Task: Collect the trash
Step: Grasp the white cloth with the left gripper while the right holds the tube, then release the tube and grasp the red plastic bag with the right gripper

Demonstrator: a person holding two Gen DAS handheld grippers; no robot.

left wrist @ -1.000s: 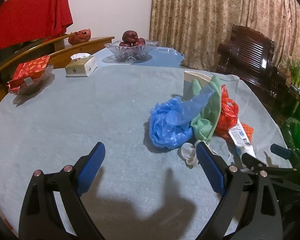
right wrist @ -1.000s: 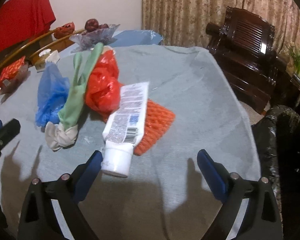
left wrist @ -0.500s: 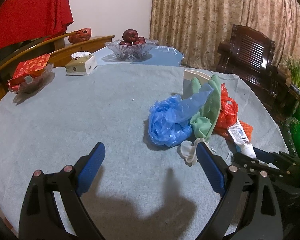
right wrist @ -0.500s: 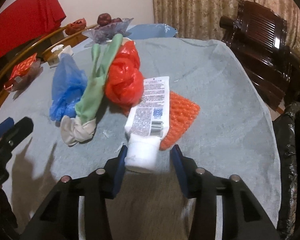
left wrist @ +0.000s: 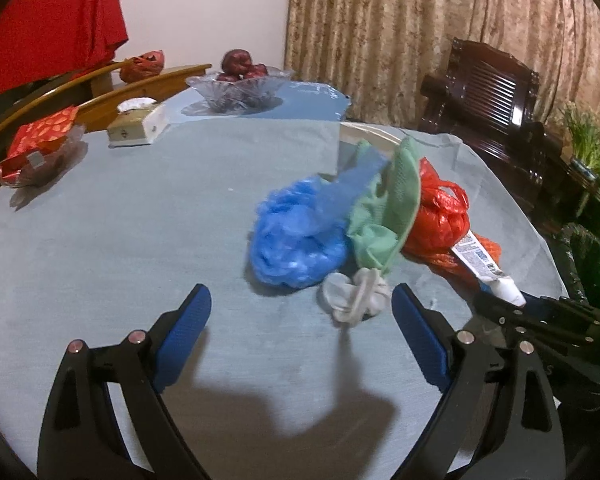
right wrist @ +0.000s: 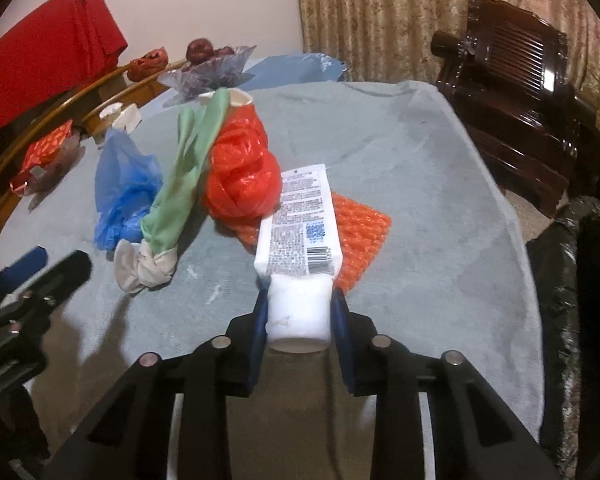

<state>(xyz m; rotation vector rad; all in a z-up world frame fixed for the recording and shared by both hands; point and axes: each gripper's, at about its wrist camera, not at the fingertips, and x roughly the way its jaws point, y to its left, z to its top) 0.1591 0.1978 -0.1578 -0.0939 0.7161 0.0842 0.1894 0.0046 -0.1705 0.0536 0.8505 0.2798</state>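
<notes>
Grey tablecloth (right wrist: 420, 168) carries the white tube (right wrist: 300, 232), its cap clamped as the right gripper (right wrist: 298, 312) has just been closing. Orange mesh (right wrist: 360, 236) lies beneath, red bag (right wrist: 240, 176) left. Only the left view shows the left gripper (left wrist: 300, 320) spread wide near the knotted rag (left wrist: 356, 296).

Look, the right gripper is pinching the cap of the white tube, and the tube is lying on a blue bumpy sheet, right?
Almost. The right gripper does pinch the white tube by its cap, but the bumpy sheet under it is orange, not blue. The right wrist view shows it. The blue thing is a crumpled plastic bag farther left.
</notes>
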